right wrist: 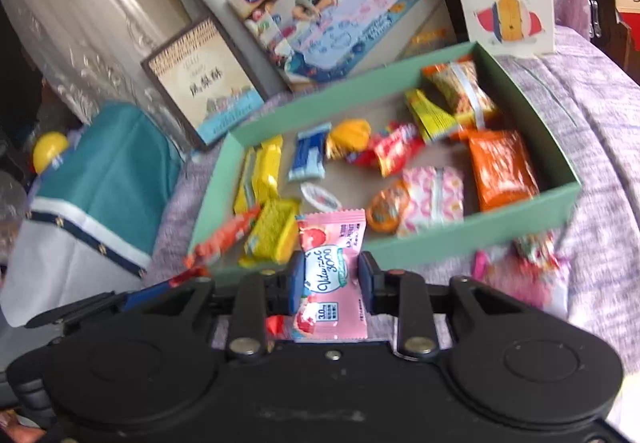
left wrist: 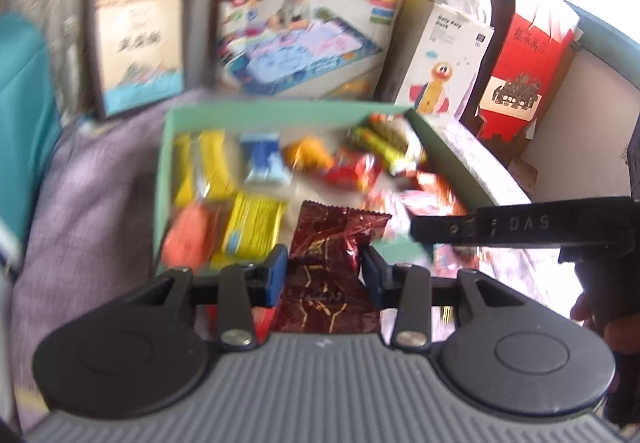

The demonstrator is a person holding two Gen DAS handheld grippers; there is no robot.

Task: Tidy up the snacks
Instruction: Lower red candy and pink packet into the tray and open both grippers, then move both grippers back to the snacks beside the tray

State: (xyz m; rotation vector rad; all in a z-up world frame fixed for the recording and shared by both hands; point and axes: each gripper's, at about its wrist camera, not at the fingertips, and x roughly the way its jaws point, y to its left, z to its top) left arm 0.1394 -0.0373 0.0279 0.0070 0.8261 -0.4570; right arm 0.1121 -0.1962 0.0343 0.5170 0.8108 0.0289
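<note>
Figure: two snack packets held over the sorting box. My left hand-held gripper (left wrist: 324, 271) pinches a dark red foil packet (left wrist: 332, 243) across its middle, the blue pads dimpling its sides. My right hand-held gripper (right wrist: 329, 283) grips a pink vitamin sachet (right wrist: 332, 263) the same way, jaws drawn in on its edges. Both packets hang just before the near wall of the green box (right wrist: 532, 107), which sits on a lilac bedspread (right wrist: 600, 171) and already holds yellow bars (right wrist: 266, 167), an orange packet (right wrist: 502, 173) and other sweets. I judge both wrappers light, soft and slick: the film crumples instead of resisting, so a grip across the filled centre should hold better than one on the crimped end seals, which could slide out. More loose sweets (right wrist: 520, 275) lie outside the box.
</note>
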